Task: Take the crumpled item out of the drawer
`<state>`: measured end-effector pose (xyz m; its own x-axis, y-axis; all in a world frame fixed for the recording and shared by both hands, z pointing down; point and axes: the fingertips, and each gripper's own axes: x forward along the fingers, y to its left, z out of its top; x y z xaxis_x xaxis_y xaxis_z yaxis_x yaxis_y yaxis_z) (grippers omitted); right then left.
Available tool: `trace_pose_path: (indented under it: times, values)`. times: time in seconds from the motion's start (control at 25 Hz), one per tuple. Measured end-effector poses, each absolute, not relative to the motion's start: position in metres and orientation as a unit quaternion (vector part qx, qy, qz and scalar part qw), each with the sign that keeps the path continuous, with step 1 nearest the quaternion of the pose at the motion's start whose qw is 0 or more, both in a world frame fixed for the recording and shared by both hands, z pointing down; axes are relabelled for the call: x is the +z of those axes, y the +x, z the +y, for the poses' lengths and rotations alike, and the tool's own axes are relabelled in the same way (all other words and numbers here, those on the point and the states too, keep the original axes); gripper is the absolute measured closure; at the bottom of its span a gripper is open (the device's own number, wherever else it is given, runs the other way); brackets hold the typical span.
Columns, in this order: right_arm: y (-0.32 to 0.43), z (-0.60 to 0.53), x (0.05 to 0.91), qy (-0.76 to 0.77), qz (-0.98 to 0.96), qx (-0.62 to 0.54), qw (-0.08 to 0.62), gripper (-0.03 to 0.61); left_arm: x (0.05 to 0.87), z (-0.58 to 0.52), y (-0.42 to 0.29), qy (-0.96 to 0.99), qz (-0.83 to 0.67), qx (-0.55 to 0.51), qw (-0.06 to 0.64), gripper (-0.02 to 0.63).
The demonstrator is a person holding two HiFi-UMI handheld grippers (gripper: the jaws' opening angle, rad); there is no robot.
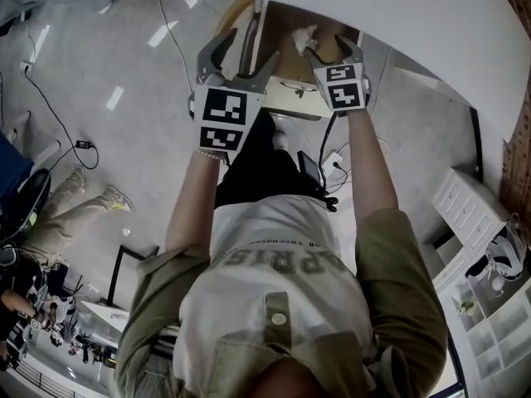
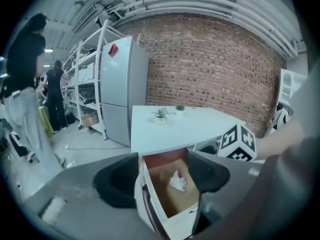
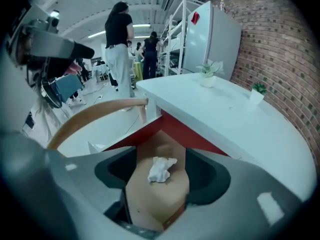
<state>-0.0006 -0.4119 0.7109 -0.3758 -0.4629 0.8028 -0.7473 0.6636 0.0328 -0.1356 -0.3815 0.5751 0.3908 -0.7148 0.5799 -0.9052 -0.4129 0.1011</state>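
Table (image 1: 398, 23), smooth and white, overhangs the open drawer (image 3: 159, 204) with its flat brown floor. Grey left tongs (image 1: 241, 56) and right tongs (image 1: 330, 52) hover above it, jaws apart, empty. Wad (image 3: 160, 169), white and crumpled, lies on the drawer floor below the right tongs' gap, untouched.

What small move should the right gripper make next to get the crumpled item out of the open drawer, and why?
Probably lower the right gripper straight down into the drawer until its jaws straddle the crumpled item. Its jaws stand apart and empty, the item lies loose on the drawer floor in line between them, and nothing is touching it.
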Motion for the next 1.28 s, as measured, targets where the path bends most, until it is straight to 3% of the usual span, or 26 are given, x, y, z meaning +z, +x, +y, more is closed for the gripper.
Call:
trace_pose_path:
  times: [0.56,0.88,1.28]
  values:
    - [-0.008,-0.425,0.836,0.239,-0.787,0.151,0.548,0.278,0.626,-0.396,-0.136,0.801,-0.504,0.231,0.225,0.301]
    - [-0.010,-0.430,0.874,0.208,-0.779,0.149,0.572,0.279,0.647,-0.401,-0.132,0.798,-0.509,0.232,0.225,0.301]
    - [-0.013,-0.429,0.899,0.186,-0.773,0.167,0.584,0.385,0.661,-0.405,-0.134,0.796,-0.512,0.235,0.223,0.301]
